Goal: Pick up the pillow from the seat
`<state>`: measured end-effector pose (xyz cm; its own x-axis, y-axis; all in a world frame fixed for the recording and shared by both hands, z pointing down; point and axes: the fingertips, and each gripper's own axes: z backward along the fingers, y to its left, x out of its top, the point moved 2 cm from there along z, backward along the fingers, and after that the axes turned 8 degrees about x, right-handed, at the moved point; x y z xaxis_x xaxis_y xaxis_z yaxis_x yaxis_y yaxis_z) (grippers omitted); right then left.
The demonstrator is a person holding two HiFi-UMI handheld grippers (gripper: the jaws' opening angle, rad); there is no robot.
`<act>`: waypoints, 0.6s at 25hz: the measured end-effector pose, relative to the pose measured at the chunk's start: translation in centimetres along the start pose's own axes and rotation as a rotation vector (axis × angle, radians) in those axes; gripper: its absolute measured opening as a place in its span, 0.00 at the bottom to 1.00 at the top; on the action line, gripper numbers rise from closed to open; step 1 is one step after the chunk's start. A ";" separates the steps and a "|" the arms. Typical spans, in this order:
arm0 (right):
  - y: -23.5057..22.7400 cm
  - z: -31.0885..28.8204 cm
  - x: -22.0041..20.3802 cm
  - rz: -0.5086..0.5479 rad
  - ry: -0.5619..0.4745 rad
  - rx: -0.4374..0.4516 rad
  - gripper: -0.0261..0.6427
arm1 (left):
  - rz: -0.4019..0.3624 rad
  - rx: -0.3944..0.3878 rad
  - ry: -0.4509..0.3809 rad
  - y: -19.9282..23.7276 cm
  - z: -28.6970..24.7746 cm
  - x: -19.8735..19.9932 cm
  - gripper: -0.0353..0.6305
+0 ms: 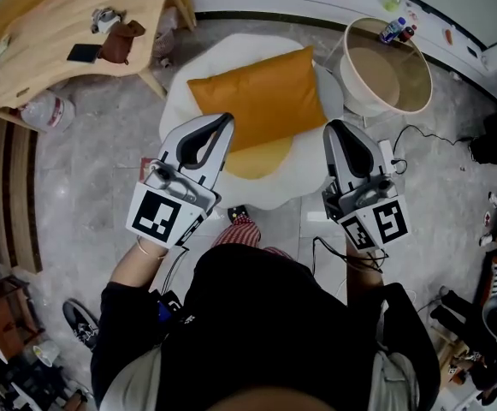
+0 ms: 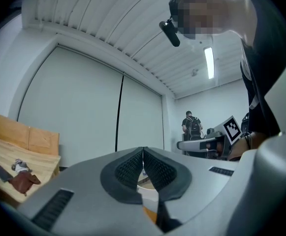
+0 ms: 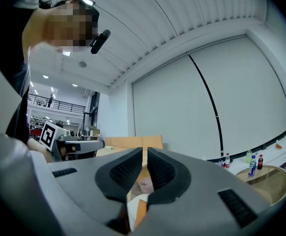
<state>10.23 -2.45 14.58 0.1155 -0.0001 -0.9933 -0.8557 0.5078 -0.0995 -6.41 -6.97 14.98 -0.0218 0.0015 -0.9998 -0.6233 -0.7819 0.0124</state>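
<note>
Your left gripper [image 1: 224, 123] covers part of the near left edge of the orange pillow [image 1: 261, 101] in the head view, and in both gripper views the closed jaws leave you only an orange sliver of it low in the frame. The wooden table [image 1: 60, 11] at far left runs off the picture's edge, and the small things [image 1: 115, 32] lying on it are too small to name. You can't read the labels on the bottles [image 1: 395, 29] at the round tub [image 1: 419, 92].
</note>
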 end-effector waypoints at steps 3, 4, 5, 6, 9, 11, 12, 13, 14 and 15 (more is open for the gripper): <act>-0.5 -0.6 -0.3 -0.040 -0.008 0.001 0.07 | 0.007 0.000 -0.003 0.5 -0.6 -0.4 0.07; -0.7 -0.8 -0.4 -0.047 -0.007 0.000 0.07 | 0.011 -0.001 -0.003 0.7 -0.9 -0.5 0.07; -0.7 -0.9 -0.5 -0.047 -0.003 -0.002 0.07 | 0.016 -0.003 -0.001 0.9 -1.3 -0.6 0.07; -0.8 -0.9 -0.7 -0.043 0.005 -0.003 0.07 | 0.022 -0.004 0.001 1.0 -1.6 -0.8 0.07; -1.5 -0.6 -1.1 -0.035 0.028 -0.011 0.07 | 0.027 -0.005 0.001 0.9 -2.3 -0.9 0.07; -2.4 -0.5 -1.0 -0.038 0.022 -0.019 0.07 | 0.019 0.005 -0.002 0.8 -2.7 -0.9 0.07; -2.8 -0.5 -0.9 -0.039 0.013 -0.018 0.07 | 0.016 0.011 -0.001 0.7 -2.9 -0.9 0.07; -3.3 -0.5 -0.8 -0.040 0.006 -0.014 0.07 | 0.013 0.018 0.003 0.5 -3.2 -1.0 0.07; -3.9 -0.5 -0.8 -0.040 0.003 -0.006 0.07 | 0.010 0.027 0.008 0.4 -3.4 -1.1 0.07; -4.5 -0.6 -0.8 -0.040 0.005 0.003 0.07 | 0.006 0.040 0.012 0.2 -3.7 -1.3 0.07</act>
<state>13.73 -5.25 15.80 0.1473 -0.0246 -0.9888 -0.8488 0.5101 -0.1392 -3.61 -9.46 16.19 -0.0162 -0.0104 -0.9998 -0.6539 -0.7564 0.0185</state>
